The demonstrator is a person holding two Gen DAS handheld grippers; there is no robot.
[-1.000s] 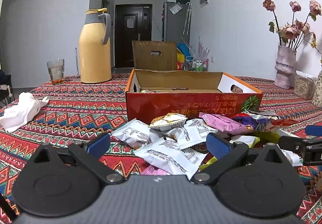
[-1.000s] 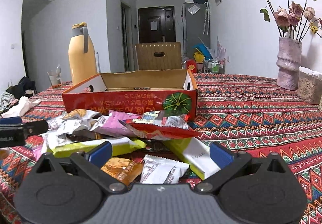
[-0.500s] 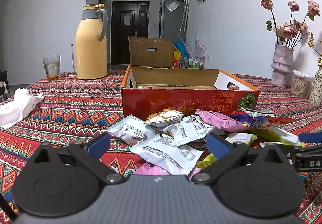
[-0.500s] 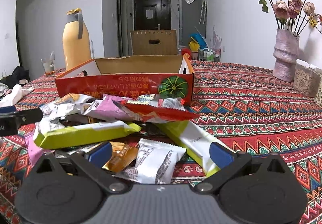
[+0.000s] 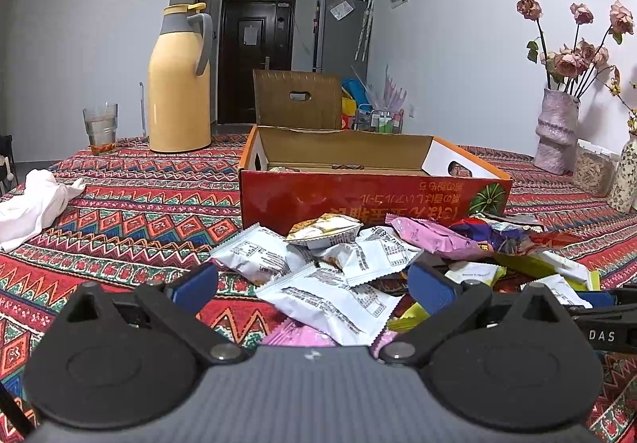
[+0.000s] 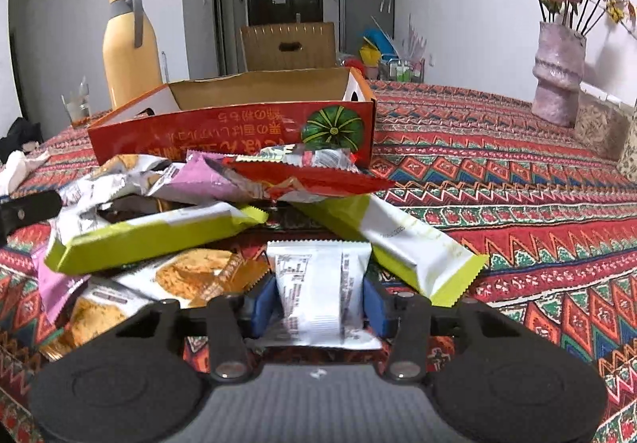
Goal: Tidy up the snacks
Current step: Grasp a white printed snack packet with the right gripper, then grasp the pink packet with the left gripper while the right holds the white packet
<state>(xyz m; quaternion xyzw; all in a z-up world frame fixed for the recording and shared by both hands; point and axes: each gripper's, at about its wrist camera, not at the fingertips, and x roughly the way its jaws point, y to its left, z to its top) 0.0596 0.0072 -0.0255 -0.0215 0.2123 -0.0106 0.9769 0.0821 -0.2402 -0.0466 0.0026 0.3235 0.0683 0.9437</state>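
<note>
A pile of wrapped snacks lies on the patterned tablecloth in front of an open red cardboard box [image 5: 358,196], which also shows in the right wrist view [image 6: 239,128]. My right gripper [image 6: 320,303] is shut on a white snack packet [image 6: 318,283] at the near edge of the pile. My left gripper [image 5: 314,285] is open over white packets [image 5: 330,295] at the pile's left side, touching none that I can see. Yellow-green bars [image 6: 151,232], a pink packet [image 5: 430,240] and a red packet [image 6: 314,180] lie in the pile.
A yellow thermos jug [image 5: 179,84] and a glass [image 5: 100,128] stand at the back left. A white cloth [image 5: 32,204] lies at the left. A vase of dried roses [image 5: 557,132] and jars stand at the right. A brown box flap [image 5: 298,96] rises behind the red box.
My right gripper has moved forward and down and closed on the white snack packet. My left gripper stays open and has shifted only slightly.
</note>
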